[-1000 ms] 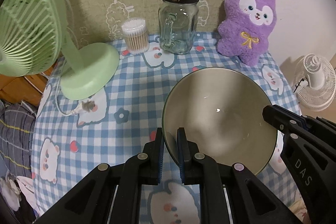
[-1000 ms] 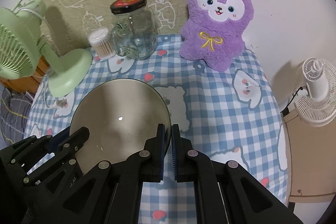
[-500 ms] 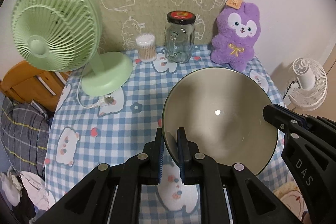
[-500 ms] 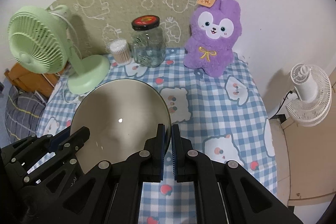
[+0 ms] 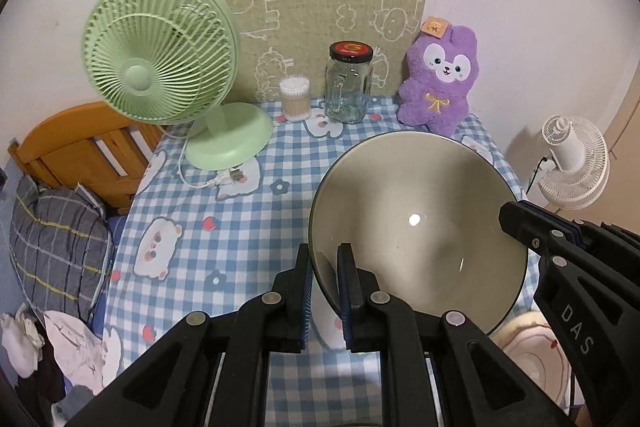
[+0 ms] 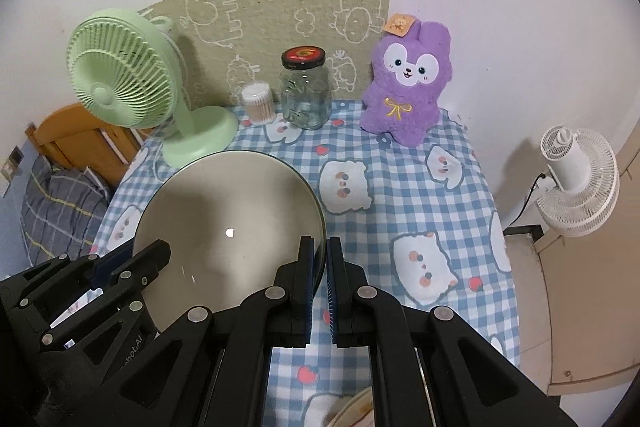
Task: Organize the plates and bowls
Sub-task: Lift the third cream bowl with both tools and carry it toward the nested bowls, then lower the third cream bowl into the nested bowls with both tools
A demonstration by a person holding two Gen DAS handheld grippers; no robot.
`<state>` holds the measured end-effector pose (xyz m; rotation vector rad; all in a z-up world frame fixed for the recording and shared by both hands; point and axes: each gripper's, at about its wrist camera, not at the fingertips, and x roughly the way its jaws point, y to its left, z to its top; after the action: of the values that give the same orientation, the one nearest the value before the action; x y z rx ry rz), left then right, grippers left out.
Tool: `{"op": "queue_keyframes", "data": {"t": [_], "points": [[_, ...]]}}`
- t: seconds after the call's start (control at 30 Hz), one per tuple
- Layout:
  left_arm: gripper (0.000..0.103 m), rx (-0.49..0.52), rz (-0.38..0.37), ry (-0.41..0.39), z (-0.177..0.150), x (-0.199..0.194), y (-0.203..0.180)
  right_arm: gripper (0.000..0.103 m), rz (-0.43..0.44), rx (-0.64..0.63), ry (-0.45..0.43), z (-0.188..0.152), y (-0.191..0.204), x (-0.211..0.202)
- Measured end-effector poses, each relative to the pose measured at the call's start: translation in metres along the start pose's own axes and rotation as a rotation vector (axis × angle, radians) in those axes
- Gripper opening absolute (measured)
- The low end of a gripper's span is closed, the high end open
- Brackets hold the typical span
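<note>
Bowl-carrying is the step in hand: one large, round, pale grey-green ceramic bowl with a dark rim is held clear above the worktop, which is covered in a blue-and-white checked cloth. The left claw is clamped on the bowl's near-left rim, with one pad inside the wall and one outside. The right claw is clamped on the opposite rim in the same way, so the bowl hangs between the two.

To do this step well, both clamps should be kept firm and moved together, so that the rim is neither twisted nor pulled out of either grip. The bowl should be kept level and brought low over its resting place before either claw is loosened.

Just below the right claw, the edge of one cream, round plate is seen; it is judged a likely place for stacking, though little of it shows.

Farther out from the claws, at the far wall, one green desk fan, one tub of cotton swabs, one glass jar with a dark lid and one purple plush rabbit are counted. Beyond the worktop's right edge stands one white fan.
</note>
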<state>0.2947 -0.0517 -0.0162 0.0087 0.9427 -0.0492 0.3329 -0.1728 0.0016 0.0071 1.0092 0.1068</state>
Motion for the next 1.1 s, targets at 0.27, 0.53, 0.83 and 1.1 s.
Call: {"op": "queue_keyframes", "data": {"t": [0.27, 0.53, 0.83, 1.1], "points": [[0.009, 0.010, -0.002, -0.011, -0.025, -0.024, 0.000, 0.008, 0.000, -0.019, -0.011, -0.023, 0.005, -0.024], [0.010, 0.000, 0.016, -0.017, -0.059, -0.042, 0.002, 0.008, 0.018, -0.041, -0.005, -0.053, 0.014, -0.040], [0.010, -0.016, 0.024, -0.004, -0.090, -0.050, 0.010, 0.008, 0.031, -0.058, -0.003, -0.084, 0.025, -0.053], [0.010, -0.004, 0.032, 0.004, -0.111, -0.057, 0.013, 0.008, 0.054, -0.048, 0.019, -0.106, 0.028, -0.057]]}}
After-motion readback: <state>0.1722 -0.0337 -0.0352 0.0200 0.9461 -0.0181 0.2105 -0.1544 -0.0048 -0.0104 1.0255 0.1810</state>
